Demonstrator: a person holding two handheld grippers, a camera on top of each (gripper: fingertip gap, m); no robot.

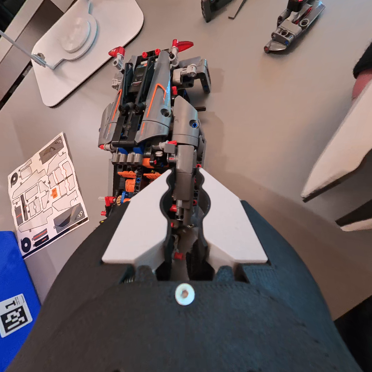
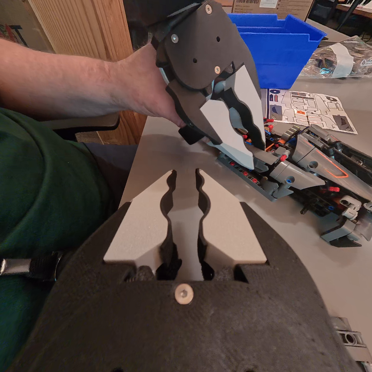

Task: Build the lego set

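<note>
Lego car looking rigid but snap-apart — left claw clamping its grey side beam; right claw hanging apart, empty.

Beside the blue bin: crinkled plastic bag at right, wooden post well off left.
</note>
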